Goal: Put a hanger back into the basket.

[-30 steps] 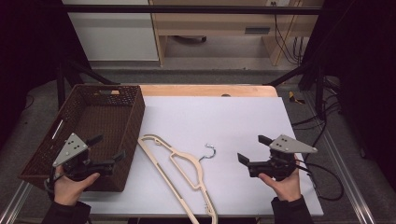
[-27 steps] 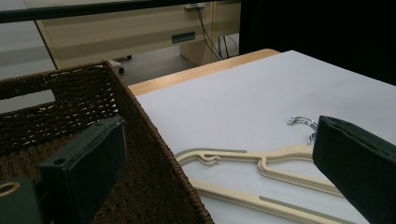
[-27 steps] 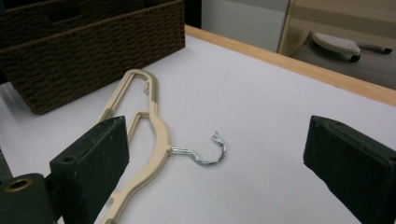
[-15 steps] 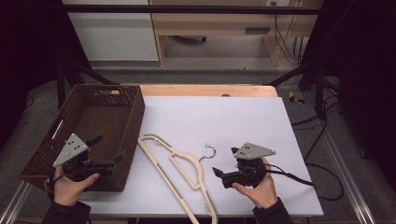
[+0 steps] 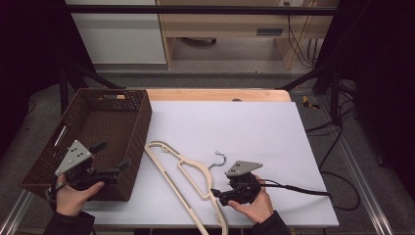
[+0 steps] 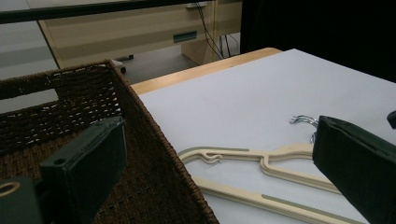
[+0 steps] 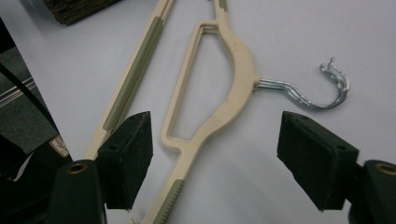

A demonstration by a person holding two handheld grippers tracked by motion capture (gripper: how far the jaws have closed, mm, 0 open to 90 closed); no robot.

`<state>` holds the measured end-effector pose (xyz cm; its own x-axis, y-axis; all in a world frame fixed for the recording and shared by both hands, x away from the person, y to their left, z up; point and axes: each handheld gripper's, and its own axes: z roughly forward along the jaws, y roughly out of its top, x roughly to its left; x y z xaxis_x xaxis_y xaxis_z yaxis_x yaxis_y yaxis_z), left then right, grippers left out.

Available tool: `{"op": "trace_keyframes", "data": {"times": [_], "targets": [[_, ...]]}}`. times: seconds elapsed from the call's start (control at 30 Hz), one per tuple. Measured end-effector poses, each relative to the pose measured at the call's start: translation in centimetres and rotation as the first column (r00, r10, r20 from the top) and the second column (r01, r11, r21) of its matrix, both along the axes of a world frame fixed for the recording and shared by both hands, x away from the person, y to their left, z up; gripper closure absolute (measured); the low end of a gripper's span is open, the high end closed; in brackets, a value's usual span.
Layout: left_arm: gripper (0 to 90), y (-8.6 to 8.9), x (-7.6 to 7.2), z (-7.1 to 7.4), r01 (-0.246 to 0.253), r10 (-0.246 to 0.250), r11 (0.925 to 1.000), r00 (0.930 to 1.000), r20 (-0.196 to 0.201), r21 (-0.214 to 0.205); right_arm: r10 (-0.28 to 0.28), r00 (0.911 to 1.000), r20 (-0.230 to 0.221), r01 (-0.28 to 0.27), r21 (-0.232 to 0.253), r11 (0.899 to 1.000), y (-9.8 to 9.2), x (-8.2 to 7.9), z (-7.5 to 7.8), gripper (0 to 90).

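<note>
The left tongs [image 5: 111, 166] hang over the near right corner of the basket [image 5: 105, 120], held by the left hand [image 5: 73, 193]. Their jaws stand spread wide with nothing between them; in the left gripper view one jaw sits over the basket's woven floor and the other over the desk [image 5: 244, 122] beyond its right wall. The basket lies under and behind these tongs, at the desk's left edge.

To the right of the left tongs, just past the basket wall, lies the hanger [image 5: 181, 178], flat on the desk. It is cream plastic with greenish grip strips and a metal hook [image 5: 219, 159]. Its long bar runs from near the basket's corner toward the near desk edge, and the hook points away from the basket, toward the right tongs.

The right tongs [image 5: 220, 194] sit low over the hanger's neck, held by the right hand [image 5: 252, 203], pointing left toward the basket. Their jaws have just been closing and are still apart, not pressing anything. In the right gripper view the hanger's curved shoulder [image 7: 219, 93] lies between the two jaws, below them on the desk, with the bar just by one jaw and the hook nearer the other.
</note>
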<state>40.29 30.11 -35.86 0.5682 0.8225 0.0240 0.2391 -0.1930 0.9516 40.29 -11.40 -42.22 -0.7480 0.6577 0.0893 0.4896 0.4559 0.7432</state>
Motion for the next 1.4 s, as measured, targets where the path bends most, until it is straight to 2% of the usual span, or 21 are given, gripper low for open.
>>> {"op": "trace_keyframes", "data": {"times": [0.23, 0.3, 0.37, 0.47, 0.6, 0.73, 0.77, 0.83, 0.87, 0.9, 1.03, 1.23, 1.4], "targets": [[2.7, -0.2, 0.0, -0.1, 0.009, -0.009, 0.9999, 1.0, -0.004, -0.009, 0.028, 0.997, -0.073, -0.03, -0.03, 0.999, 1.1, -0.2, -1.8, 35.4], [2.7, -0.3, 0.1, -0.2, 0.013, -0.013, 0.9999, 0.9999, -0.009, -0.001, 0.029, 0.9954, -0.091, -0.034, -0.051, 0.998, 1.3, -0.3, -2.4, 37.5], [2.6, -0.4, 0.2, -0.3, 0.015, -0.015, 0.9998, 0.9998, -0.012, 0.009, 0.035, 0.994, -0.104, -0.042, -0.06, 0.997, 1.5, -0.4, -2.7, 41.8], [2.7, -0.3, 0.1, -0.1, 0.012, -0.012, 0.9999, 0.9999, -0.007, 0.002, 0.036, 0.9932, -0.11, -0.045, -0.079, 0.996, 1.5, -0.4, -3.1, 47.8], [2.7, -0.1, 0.1, -0.1, 0.007, -0.007, 1.0, 1.0, -0.005, 0.0, 0.032, 0.9868, -0.159, -0.046, -0.083, 0.995, 1.9, -0.5, -3.7, 52.1], [2.7, -0.2, 0.0, -0.1, 0.009, -0.009, 1.0, 0.9999, -0.005, 0.002, 0.018, 0.9817, -0.19, -0.037, -0.096, 0.995, 2.1, -0.4, -4.0, 59.8], [2.8, -0.2, 0.0, -0.1, 0.01, -0.01, 0.9999, 0.9999, -0.006, 0.001, 0.029, 0.9814, -0.19, -0.05, -0.106, 0.993, 2.0, -0.4, -4.0, 61.9], [2.8, -0.2, 0.0, -0.1, 0.009, -0.009, 1.0, 0.9999, -0.006, 0.002, 0.036, 0.979, -0.2, -0.055, -0.093, 0.994, 2.0, -0.3, -4.1, 64.0], [2.8, -0.2, 0.0, -0.1, 0.009, -0.009, 1.0, 0.9999, -0.008, 0.003, 0.038, 0.9736, -0.225, -0.06, -0.092, 0.994, 2.1, -0.2, -4.2, 67.0], [2.8, -0.2, 0.0, -0.1, 0.009, -0.009, 1.0, 0.9999, -0.008, 0.003, 0.03, 0.9693, -0.244, -0.053, -0.089, 0.995, 2.1, -0.2, -4.1, 67.5], [2.9, -0.3, 0.0, -0.1, 0.012, -0.012, 0.9999, 0.9999, -0.008, 0.003, 0.029, 0.9649, -0.261, -0.053, -0.084, 0.995, 2.0, -0.1, -4.1, 68.4], [3.0, -0.3, 0.0, -0.1, 0.011, -0.011, 0.9999, 0.9999, -0.007, 0.003, 0.012, 0.9534, -0.301, -0.037, -0.077, 0.996, 2.0, -0.1, -3.9, 69.3], [3.0, -0.3, -0.1, 0.0, 0.013, -0.013, 0.9999, 0.9999, -0.003, 0.002, 0.02, 0.953, -0.302, -0.047, -0.081, 0.996, 1.8, 0.1, -3.8, 69.5]]}}
